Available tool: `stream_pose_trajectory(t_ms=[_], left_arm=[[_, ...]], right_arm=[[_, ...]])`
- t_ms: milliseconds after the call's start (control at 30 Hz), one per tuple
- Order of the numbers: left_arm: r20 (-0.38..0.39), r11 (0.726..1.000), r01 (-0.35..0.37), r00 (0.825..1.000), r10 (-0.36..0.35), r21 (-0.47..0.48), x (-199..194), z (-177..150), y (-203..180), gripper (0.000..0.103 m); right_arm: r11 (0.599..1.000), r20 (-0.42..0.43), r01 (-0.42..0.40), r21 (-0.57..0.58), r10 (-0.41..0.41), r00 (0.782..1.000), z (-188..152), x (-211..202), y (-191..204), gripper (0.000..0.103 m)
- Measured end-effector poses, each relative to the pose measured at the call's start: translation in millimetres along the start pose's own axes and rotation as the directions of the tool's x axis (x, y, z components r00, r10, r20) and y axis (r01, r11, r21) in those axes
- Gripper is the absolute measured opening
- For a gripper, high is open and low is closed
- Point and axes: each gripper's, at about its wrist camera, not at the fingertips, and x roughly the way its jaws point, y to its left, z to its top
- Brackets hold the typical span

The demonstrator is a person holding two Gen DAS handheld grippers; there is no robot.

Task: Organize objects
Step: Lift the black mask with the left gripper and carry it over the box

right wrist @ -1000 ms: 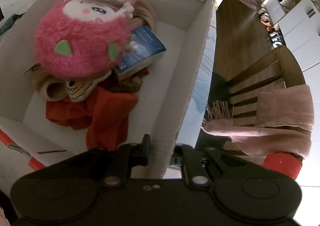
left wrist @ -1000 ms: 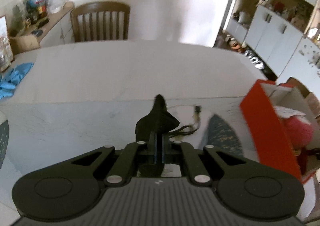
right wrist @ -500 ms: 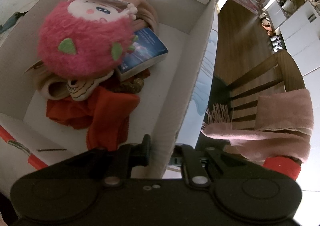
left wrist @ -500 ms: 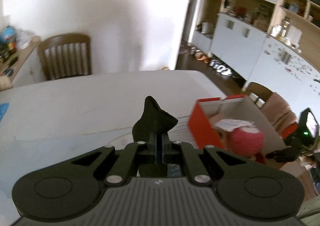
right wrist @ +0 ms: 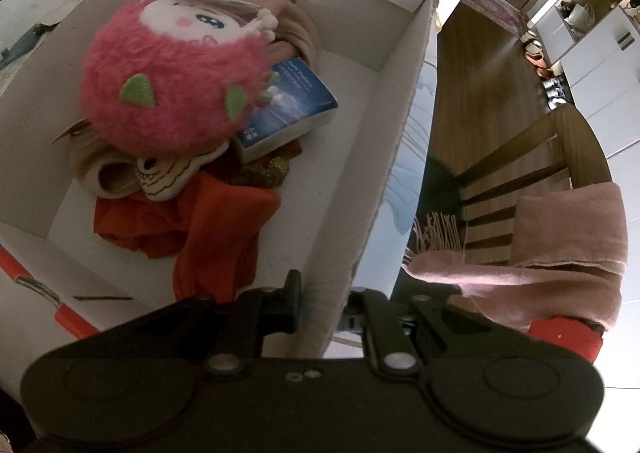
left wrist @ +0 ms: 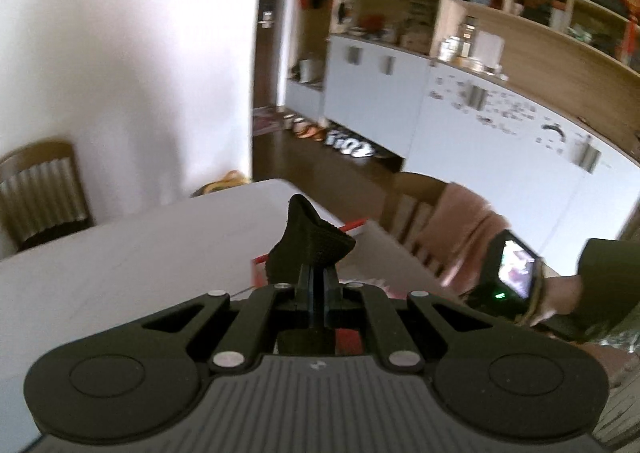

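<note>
Several things are already gathered in the red-and-white box (right wrist: 384, 101): a pink plush toy (right wrist: 168, 93), a blue book (right wrist: 292, 101) and red cloth (right wrist: 216, 225). The box wall is clamped by the right gripper (right wrist: 324, 305) — one finger inside, one outside. A black knitted item (left wrist: 310, 249) is pinched in the closed left gripper (left wrist: 316, 285), above the counter (left wrist: 120, 265) near the box — judged not yet dropped in.
</note>
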Motion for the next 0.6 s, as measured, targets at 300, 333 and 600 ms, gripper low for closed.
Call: stream_pose_trajectory(t_ms=[300,333,600], left_arm=[[-0.065,0.992,0.084,0.995,-0.079,0.089,55,9,-46,0.003],[-0.077,0.991,0.088,0.994,-0.081,0.099,62,8,-49,0.003],[-0.191,0.983,0.145,0.974,-0.122,0.116,112,-16,-71,0.003]], right_arm=[[1.000,0.005,-0.004,0.000,0.004,1.000,0,-1,0,0.010],[1.000,0.005,-0.004,0.001,0.004,1.000,0,-1,0,0.010],[1.000,0.006,-0.004,0.000,0.004,1.000,0,-1,0,0.010]])
